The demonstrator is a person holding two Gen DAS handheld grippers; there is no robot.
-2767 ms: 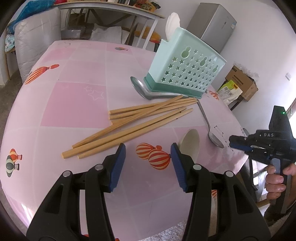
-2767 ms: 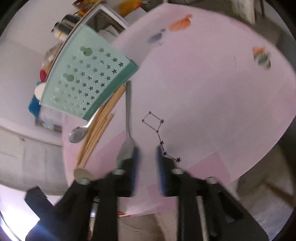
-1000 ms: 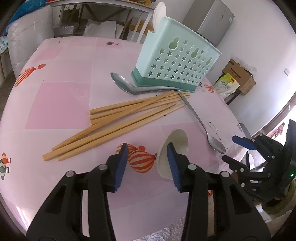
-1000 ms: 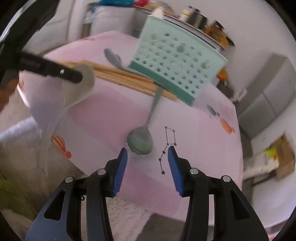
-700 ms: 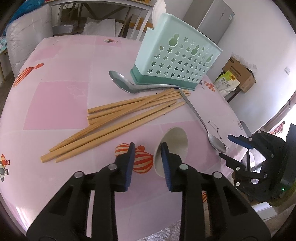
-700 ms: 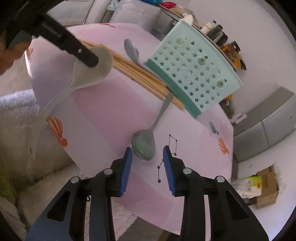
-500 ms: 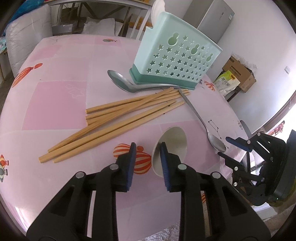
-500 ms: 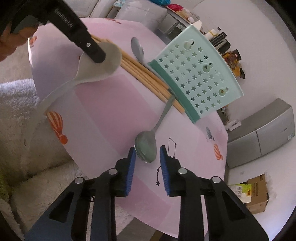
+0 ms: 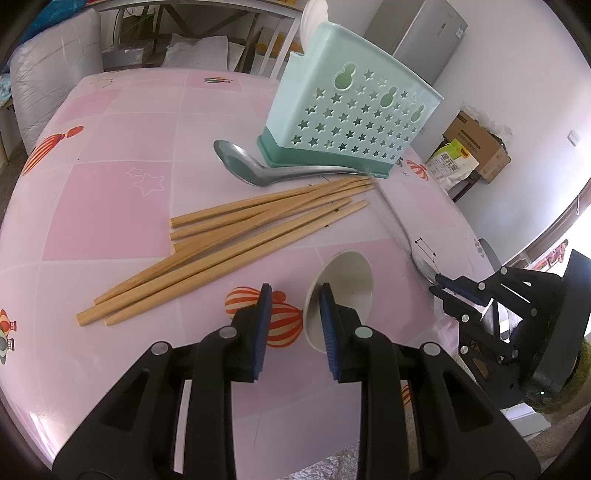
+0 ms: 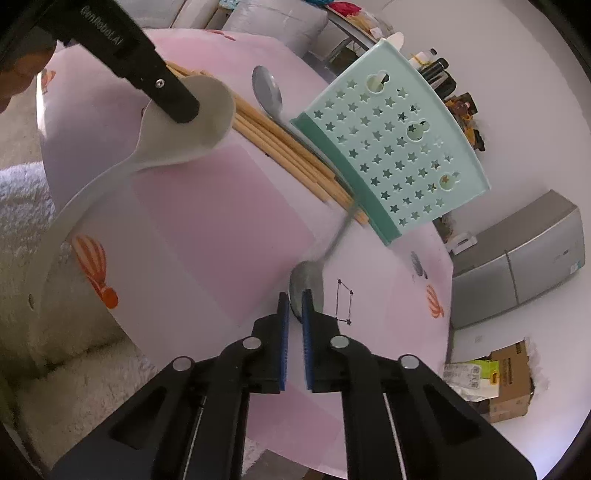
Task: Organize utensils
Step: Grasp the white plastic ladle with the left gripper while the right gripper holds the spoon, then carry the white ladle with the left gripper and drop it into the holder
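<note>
Black plastic scissor-like arms on left gripper [image 9: 291, 325] and right gripper [image 10: 293, 321], blue ribbed fingers [image 9: 263, 328], silver round screws, white "GenRobot.AI" lettering (left body).

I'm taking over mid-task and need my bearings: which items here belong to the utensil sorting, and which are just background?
Belongs to the job:
- mint-green star-perforated plastic utensil holder
- bundle of wooden chopsticks
- large steel ladle-style spoon
- slim steel spoon, right gripper closing on it
- white ceramic soup spoon, at left gripper

Just lying about:
- cardboard box
- grey refrigerator
</note>
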